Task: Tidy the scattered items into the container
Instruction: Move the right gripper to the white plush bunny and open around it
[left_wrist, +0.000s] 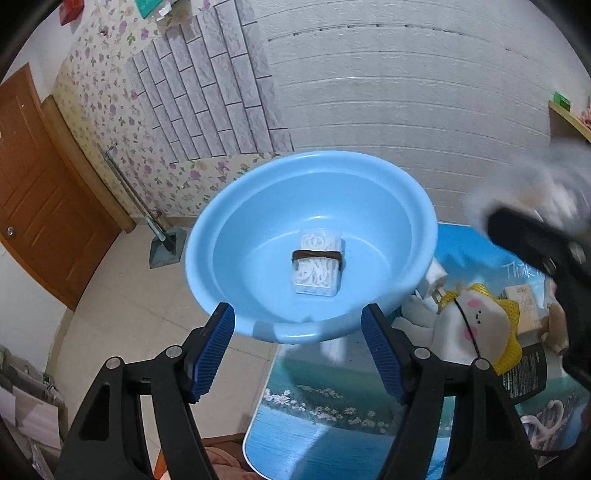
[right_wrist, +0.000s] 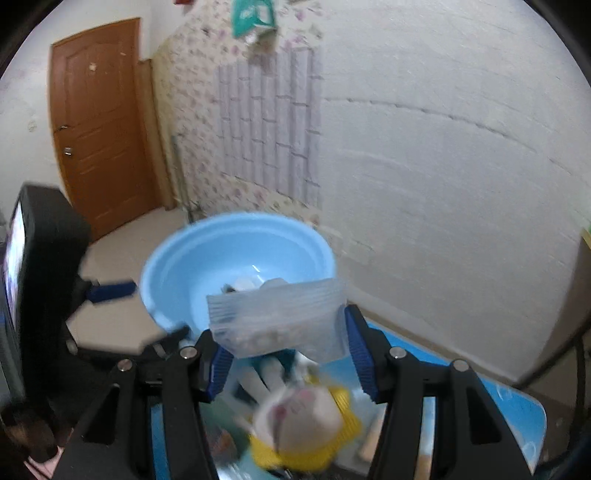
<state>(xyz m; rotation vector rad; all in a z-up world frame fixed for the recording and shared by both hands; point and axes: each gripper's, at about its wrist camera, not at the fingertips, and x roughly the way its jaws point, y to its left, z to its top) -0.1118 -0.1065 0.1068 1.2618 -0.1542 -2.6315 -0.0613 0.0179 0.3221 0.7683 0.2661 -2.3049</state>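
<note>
The blue basin (left_wrist: 310, 243) overhangs the table's (left_wrist: 332, 435) edge, open floor beyond it. A clear box of white pieces (left_wrist: 318, 264) lies in its bottom. The left gripper (left_wrist: 298, 352) gapes wide and empty just before the rim. The right gripper (right_wrist: 286, 354), jaws spread, has a clear zip bag (right_wrist: 277, 317) between its pads near the basin; firm grip unclear. A plush toy (left_wrist: 476, 325) lies beside the basin.

Open from above: blue basin (left_wrist: 310, 240), holding only a clear banded box (left_wrist: 318, 263) at its centre, bare floor all round it. Crowded just right of the rim: white charger (left_wrist: 436, 280), plush doll (left_wrist: 476, 325), dark bottle (left_wrist: 526, 373). Wall close behind.
</note>
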